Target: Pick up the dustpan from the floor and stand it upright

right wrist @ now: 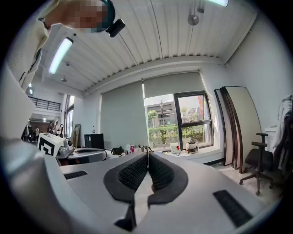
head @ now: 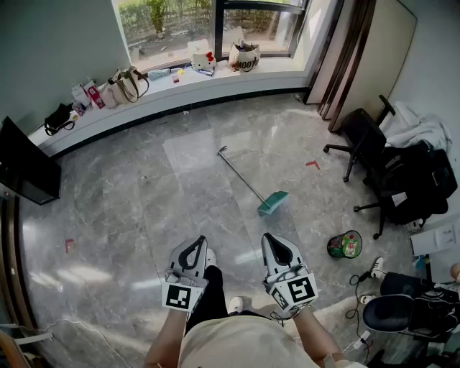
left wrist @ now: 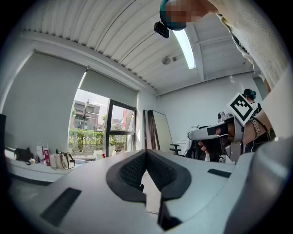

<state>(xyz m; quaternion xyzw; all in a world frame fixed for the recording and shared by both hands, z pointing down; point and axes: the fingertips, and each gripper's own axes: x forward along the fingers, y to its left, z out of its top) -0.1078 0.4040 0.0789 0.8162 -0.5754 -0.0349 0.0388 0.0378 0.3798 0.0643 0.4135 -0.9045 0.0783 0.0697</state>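
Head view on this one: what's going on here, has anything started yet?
A person stands on the grey floor with a hand-held gripper in each hand, held low in front of the body. The left hand-held gripper and the right hand-held gripper are both shut, with nothing between the jaws. The teal dustpan lies on the floor ahead of them, its long handle stretching away from the person, touched by neither gripper. It is not yet picked up.

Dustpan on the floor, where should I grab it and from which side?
Probably the long handle, from straight above, closing across it: the dustpan lies flat, handle pointing toward the window, teal pan nearest you.
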